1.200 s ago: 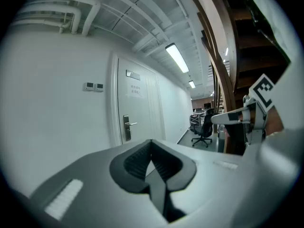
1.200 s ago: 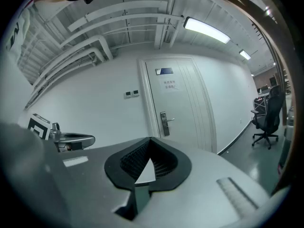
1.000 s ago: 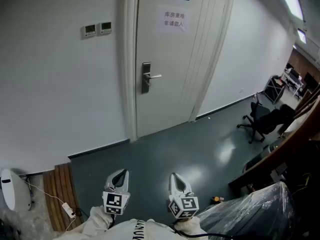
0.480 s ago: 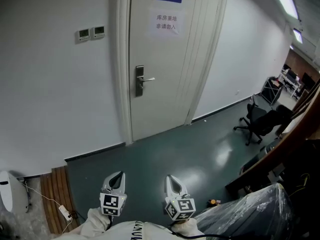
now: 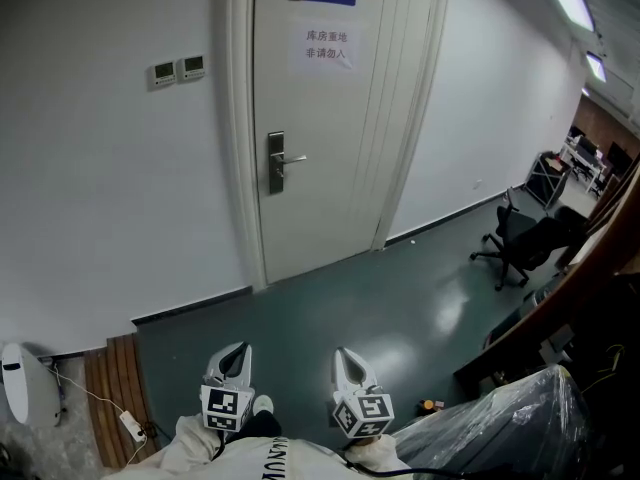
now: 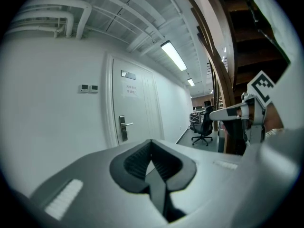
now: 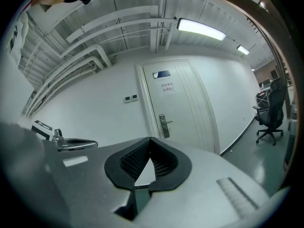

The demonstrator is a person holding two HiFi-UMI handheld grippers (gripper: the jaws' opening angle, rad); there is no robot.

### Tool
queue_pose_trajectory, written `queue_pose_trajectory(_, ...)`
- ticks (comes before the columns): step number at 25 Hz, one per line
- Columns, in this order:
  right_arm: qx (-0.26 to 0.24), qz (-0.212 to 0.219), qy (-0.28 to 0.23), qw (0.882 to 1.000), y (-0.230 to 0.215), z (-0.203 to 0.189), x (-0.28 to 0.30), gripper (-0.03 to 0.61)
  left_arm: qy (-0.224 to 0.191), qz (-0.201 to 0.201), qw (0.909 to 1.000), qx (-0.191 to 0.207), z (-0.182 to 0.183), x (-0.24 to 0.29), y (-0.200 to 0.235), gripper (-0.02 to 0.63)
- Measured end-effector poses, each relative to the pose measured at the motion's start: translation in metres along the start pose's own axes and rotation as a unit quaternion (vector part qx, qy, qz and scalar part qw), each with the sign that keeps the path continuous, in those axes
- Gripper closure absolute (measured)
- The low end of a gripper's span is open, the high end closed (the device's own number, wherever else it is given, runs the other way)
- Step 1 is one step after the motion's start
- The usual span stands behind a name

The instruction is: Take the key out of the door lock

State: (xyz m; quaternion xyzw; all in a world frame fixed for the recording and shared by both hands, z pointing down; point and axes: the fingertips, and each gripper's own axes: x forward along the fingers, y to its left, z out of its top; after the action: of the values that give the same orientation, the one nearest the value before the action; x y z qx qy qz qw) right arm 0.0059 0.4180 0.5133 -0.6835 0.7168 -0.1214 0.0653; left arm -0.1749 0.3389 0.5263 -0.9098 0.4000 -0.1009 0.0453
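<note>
This is looking like an office hallway: a white door [image 5: 335, 168] is carrying a paper notice [image 5: 328, 46] at upper centre, and a black office chair [image 5: 518, 236] is standing at right.

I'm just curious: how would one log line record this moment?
door: closed, far off | left gripper: shut, empty | right gripper: shut, empty | door lock: key too small to see

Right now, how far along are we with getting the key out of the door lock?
Nothing looks done yet. The door is closed, its lock plate well ahead of both grippers; the key is too small to see. In hand: nothing; left gripper and right gripper are shut, empty. Left: walk up, grip the key, pull it out.
</note>
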Motion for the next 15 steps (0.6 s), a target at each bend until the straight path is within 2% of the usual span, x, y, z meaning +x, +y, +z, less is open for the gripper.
queue_pose_trajectory(8,0.001,-0.003,0.008,1.0,-0.006,-0.007,0.014,0.577,0.001,-0.009,1.0,-0.002,0.0,0.025,0.008,0.614)
queue_pose_trajectory(15,-0.001,-0.014,0.025,1.0,-0.021,-0.013,0.057,0.577,0.003,-0.016,0.9998,-0.015,-0.01,0.07,0.029,0.614)
